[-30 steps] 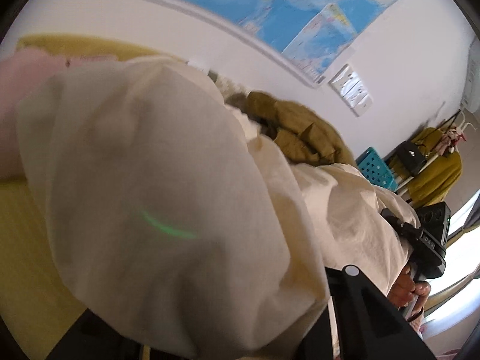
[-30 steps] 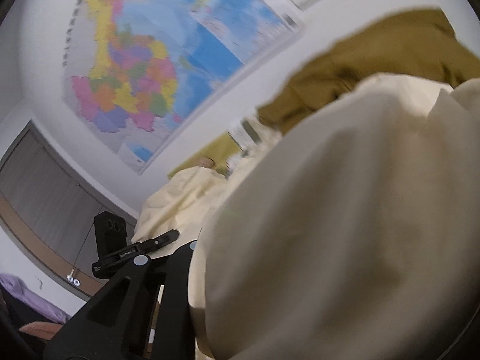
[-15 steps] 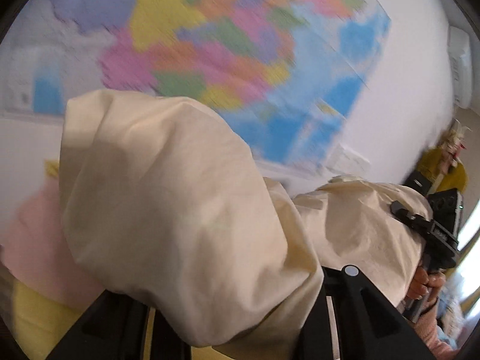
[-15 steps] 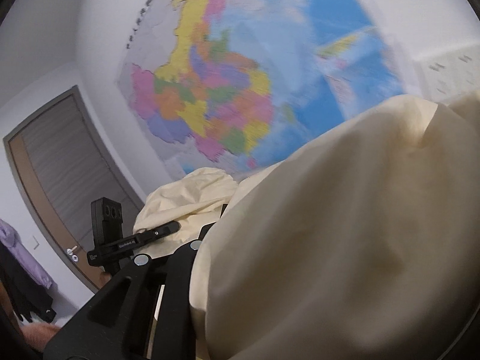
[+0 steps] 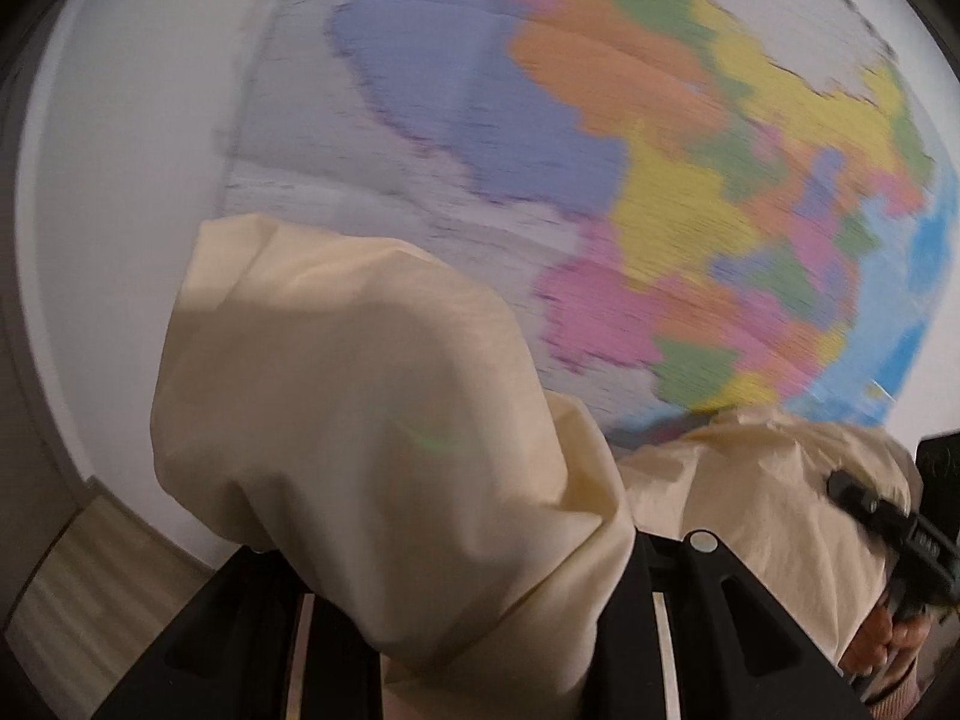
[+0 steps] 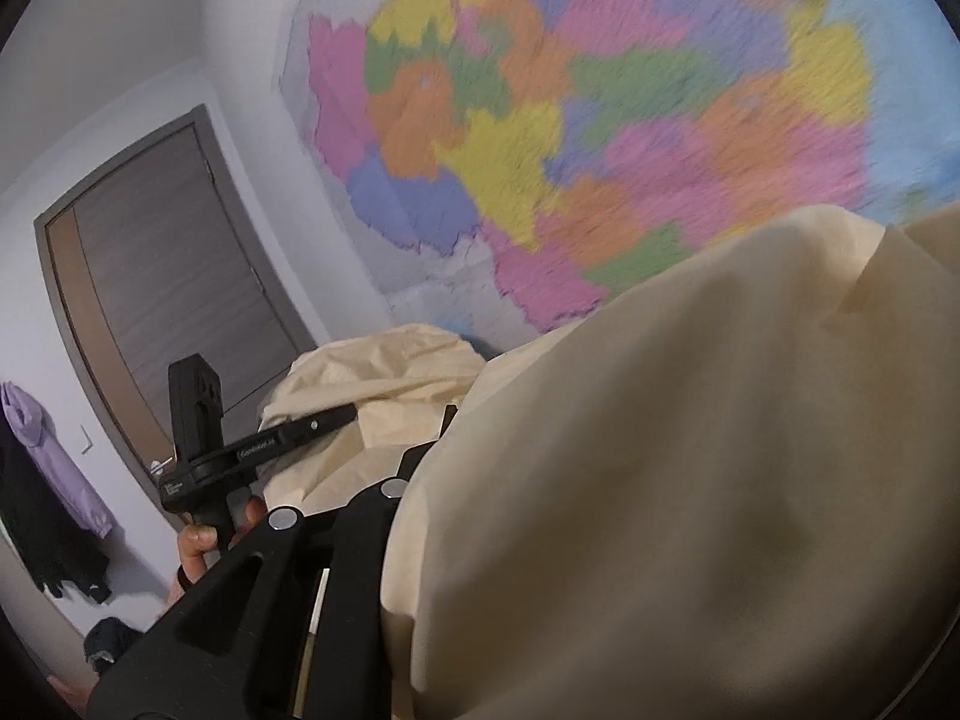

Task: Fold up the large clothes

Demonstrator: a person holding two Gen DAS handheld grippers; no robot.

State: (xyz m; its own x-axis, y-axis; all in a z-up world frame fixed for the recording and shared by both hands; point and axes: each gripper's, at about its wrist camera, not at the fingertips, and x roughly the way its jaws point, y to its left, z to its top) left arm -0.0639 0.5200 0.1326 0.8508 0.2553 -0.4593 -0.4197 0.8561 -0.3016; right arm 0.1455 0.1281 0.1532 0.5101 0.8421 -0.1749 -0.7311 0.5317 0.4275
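Observation:
A large cream garment (image 5: 372, 432) bulges over my left gripper (image 5: 480, 594), which is shut on a bunch of it; the black fingers (image 5: 714, 588) show on either side under the cloth. My right gripper (image 6: 474, 546) is shut on another part of the same garment (image 6: 672, 480), and only its left finger (image 6: 282, 546) shows. The cloth hangs between the two, held up in the air. Each view catches the other gripper: the right one (image 5: 882, 516) at the far right edge, the left one (image 6: 324, 423) with a hand (image 6: 204, 540) on its grip.
A big coloured wall map (image 5: 690, 150) fills the background close ahead. A grey door (image 6: 168, 276) stands to the left of it, with a purple garment (image 6: 54, 456) and dark clothes hanging beside it. Wooden floor (image 5: 90, 588) shows low on the left.
Both grippers have risen with the cream garment. The views swung up from the yellow bed and olive clothes to the wall map. Grips are unchanged.

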